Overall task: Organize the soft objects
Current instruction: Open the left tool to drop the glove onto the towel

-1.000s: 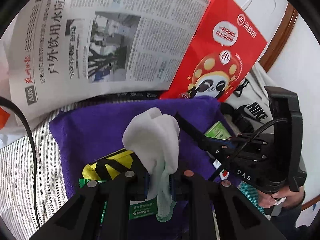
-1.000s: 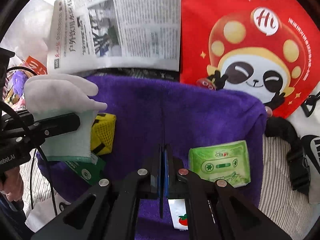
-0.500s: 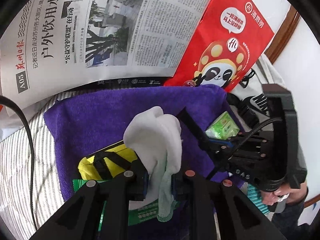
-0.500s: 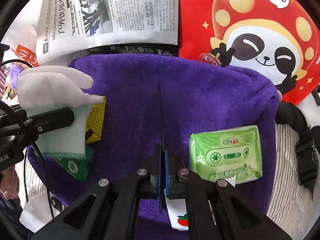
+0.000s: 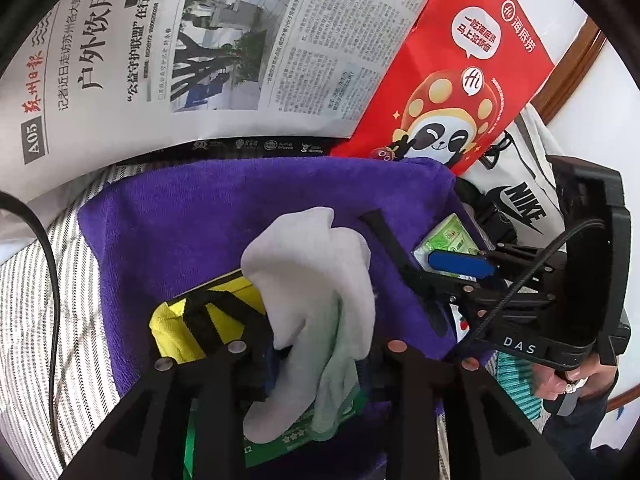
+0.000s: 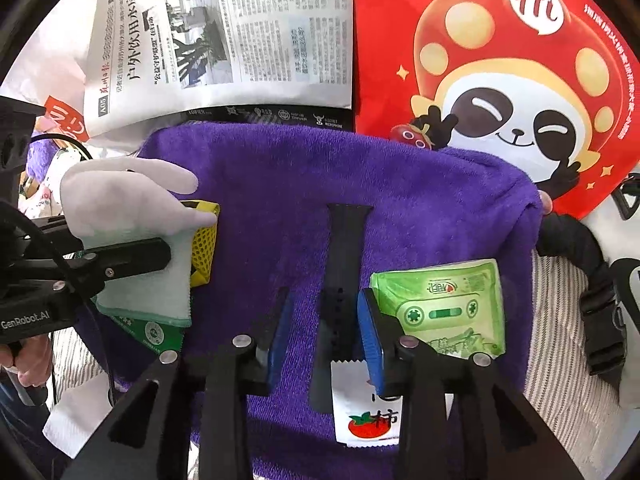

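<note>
Base cloth: purple towel [image 6: 420,208], thick looped pile, spread flat over striped bedding [image 6: 560,320].
Left gripper [image 5: 316,360]: black two-finger frame; jaws opening, a white glove [image 5: 320,276] between them, its soft knit fingers flopping upward and its pale green cuff hanging below. Whether the pads press on it cannot be told.
Right gripper [image 6: 324,332]: blue-padded jaws opening, parted with clear gaps to either side of a black strap [image 6: 340,280], which lies flat on the towel; matte, rubbery, with punched holes.
Tissue pack [image 6: 444,308]: glossy green plastic wrap, rectangular, cassette print, flat on the towel just right of the strap.
Sachet [image 6: 368,404]: white, serrated edge, tomato print, under the strap's near end.
Yellow pouch [image 6: 202,240]: mesh-textured, beneath the glove.
Backdrop: newspaper [image 6: 240,40], creased sheet; red paper bag [image 6: 500,60], panda print.
</note>
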Tool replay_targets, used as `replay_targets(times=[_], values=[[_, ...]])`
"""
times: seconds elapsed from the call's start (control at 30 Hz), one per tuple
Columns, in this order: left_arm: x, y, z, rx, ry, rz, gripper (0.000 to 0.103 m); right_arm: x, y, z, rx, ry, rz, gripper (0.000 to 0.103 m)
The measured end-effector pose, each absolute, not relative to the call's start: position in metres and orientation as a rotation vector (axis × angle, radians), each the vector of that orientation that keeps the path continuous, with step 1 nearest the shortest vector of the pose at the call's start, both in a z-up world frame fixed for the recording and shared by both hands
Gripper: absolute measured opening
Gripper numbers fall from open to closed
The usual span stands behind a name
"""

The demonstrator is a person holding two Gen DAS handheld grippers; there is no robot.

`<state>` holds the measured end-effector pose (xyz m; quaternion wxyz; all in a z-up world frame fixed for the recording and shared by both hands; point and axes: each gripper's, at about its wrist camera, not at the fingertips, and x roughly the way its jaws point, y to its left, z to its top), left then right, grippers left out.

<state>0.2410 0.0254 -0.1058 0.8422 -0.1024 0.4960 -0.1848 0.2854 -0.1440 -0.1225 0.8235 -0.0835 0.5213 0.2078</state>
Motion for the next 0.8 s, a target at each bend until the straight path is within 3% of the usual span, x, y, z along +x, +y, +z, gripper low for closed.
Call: replay_targets(times=[0.17,0.8], values=[[0.238,0.023,-0.104,-0.209,1.070,-0.410,0.046,0.281,-0.150,-0.109,-0.192,1.089,0.445,0.045],[0.180,0.020,-0.069,-0.162,1.069,-0.364,0.047,0.211,-0.178,-0.055,-0.127,1.007,0.380,0.048]])
